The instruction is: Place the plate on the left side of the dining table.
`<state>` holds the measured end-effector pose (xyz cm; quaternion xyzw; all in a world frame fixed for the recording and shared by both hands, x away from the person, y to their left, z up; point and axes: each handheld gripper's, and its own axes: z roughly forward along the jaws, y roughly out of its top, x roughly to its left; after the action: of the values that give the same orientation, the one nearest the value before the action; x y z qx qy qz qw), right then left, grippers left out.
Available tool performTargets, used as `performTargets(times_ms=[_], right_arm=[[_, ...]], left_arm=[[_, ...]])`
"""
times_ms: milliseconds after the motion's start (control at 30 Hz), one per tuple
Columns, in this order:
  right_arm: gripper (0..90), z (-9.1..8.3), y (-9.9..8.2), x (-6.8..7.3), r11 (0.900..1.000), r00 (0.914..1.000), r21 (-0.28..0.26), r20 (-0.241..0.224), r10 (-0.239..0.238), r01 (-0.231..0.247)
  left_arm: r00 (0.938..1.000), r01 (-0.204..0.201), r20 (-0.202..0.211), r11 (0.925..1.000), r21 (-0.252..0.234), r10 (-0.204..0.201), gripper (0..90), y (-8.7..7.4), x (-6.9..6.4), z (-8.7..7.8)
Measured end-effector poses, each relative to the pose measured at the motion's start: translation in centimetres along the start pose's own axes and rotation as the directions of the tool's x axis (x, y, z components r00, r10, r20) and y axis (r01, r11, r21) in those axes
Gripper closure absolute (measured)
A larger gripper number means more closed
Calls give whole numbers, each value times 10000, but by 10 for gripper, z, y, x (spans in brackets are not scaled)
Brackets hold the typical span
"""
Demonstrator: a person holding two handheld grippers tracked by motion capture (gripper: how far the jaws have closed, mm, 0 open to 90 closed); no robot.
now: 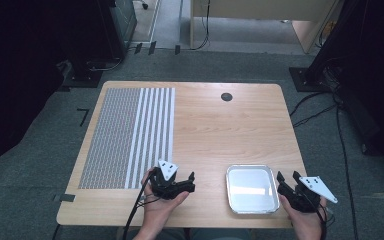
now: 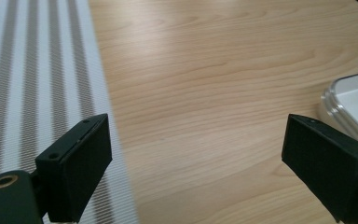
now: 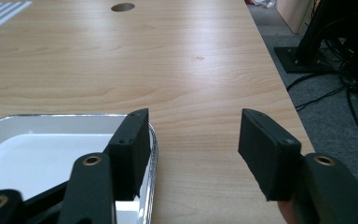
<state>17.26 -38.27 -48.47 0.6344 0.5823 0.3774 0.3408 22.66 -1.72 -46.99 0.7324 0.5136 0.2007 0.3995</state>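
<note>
A shiny metal tray (image 1: 252,189) with an empty white floor rests on the wooden table near its front edge, right of centre. My left gripper (image 1: 176,181) is held low over the table just left of the tray, open, with bare wood between its jaws. In the left gripper view (image 2: 196,154) the tray's rim (image 2: 349,100) shows at the far right. My right gripper (image 1: 290,181) hovers at the tray's right edge, open and holding nothing. In the right gripper view (image 3: 193,140) its left jaw overlaps the tray's rim (image 3: 153,140).
A striped grey-and-white mat (image 1: 130,135) covers the table's left part, its edge by my left gripper (image 2: 37,93). A dark round hole (image 1: 226,96) sits near the table's far edge (image 3: 123,7). Cables and stands (image 1: 330,100) lie on the floor to the right.
</note>
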Motion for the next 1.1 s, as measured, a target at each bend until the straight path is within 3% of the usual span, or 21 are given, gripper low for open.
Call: performTargets(times_ms=[133,400,533,567,633,733,833,933,1100], right_arm=[[480,0,-1,0,10000,9999,92,-128,-11,12],[611,2,-3,0,9992,9955,380,-932,189,-154],[700,2,-4,1,9985,9925,526,-1200,241,-178],[758,2,-4,0,9963,9856,687,-1568,629,-526],[815,2,-5,-2,9941,9756,876,-2042,804,-636],[829,2,-7,-2,9922,9764,1129,-2024,748,-526],[817,4,-8,-3,9897,9752,1299,-2040,861,-602],[815,6,-9,-4,9872,9771,1466,-1925,907,-628],[884,10,-13,-4,9825,9766,1748,-1914,976,-639]], left_arm=[[9999,-58,157,10000,-39,58,82,0,-14,3],[9982,-186,563,9998,58,182,83,-4,-44,12],[9994,-106,338,9999,83,103,139,-7,-53,14],[9986,-86,529,9998,181,76,139,-9,-59,16],[9961,-158,873,9996,227,138,143,-11,-66,17],[9917,-422,1226,9987,283,384,147,-15,-78,19],[9900,-596,1300,9977,320,550,156,-18,-88,21],[9886,-862,1255,9961,193,831,291,-22,-97,23],[9856,-851,1483,9961,237,807,494,-24,-102,27]])
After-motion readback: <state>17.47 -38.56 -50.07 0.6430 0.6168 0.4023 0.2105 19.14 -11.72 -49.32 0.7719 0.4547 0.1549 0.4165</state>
